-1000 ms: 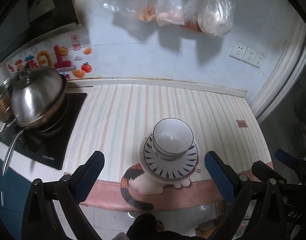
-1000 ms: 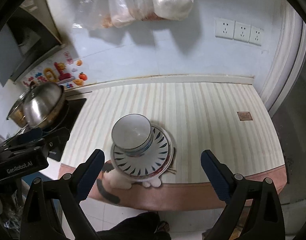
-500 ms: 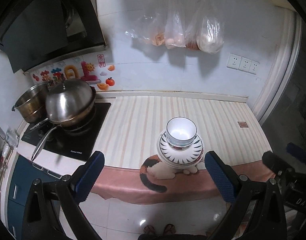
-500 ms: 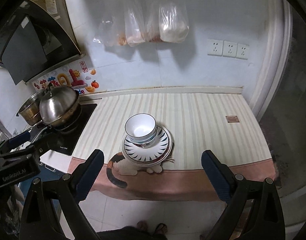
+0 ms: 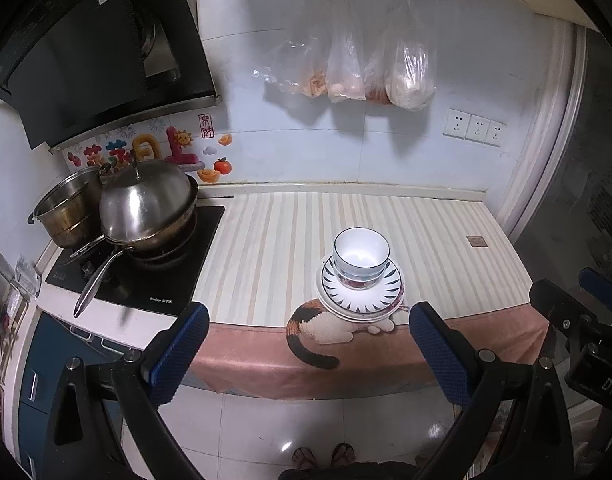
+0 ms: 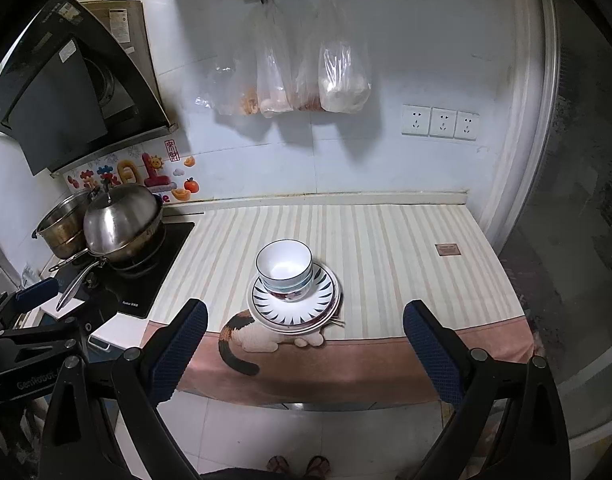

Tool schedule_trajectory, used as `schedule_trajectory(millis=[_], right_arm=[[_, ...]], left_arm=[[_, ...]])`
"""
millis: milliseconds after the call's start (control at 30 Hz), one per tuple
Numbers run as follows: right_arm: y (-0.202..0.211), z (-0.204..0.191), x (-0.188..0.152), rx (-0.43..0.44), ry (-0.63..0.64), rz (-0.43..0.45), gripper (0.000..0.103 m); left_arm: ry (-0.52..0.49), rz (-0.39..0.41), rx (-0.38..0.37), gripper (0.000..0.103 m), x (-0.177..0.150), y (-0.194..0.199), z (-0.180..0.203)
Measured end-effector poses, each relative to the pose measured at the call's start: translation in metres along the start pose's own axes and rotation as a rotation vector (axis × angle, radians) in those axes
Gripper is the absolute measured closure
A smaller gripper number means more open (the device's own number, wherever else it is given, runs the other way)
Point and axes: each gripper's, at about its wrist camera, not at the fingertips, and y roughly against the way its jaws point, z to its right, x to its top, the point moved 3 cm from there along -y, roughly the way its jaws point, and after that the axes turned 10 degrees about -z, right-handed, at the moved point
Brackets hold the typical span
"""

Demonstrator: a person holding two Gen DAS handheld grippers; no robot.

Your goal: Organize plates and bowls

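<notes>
Bowls (image 5: 361,256) sit nested on stacked plates (image 5: 360,294) at the centre of both views, near the front edge of a striped counter (image 5: 290,240). The stacking looks complete, with no loose dishes visible. Left gripper (image 5: 308,354) and right gripper (image 6: 304,350) hang over the floor at the bottom of their frames, fingers spread wide, grasping nothing. At left, a lidded pan (image 5: 146,208) and pot (image 5: 68,208) rest on a stove (image 5: 146,276). Bags (image 5: 358,68) hang on the wall, upper centre.
</notes>
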Motion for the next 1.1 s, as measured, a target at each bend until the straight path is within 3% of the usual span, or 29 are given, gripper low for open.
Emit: schedule_trajectory(millis=[1100], right_arm=[[-0.0005,0.0004,-0.0047,-0.022,-0.009,-0.005,0.002]], left_arm=[[0.002,-0.007,-0.013,0.0,-0.0048,0.0069,-0.008]])
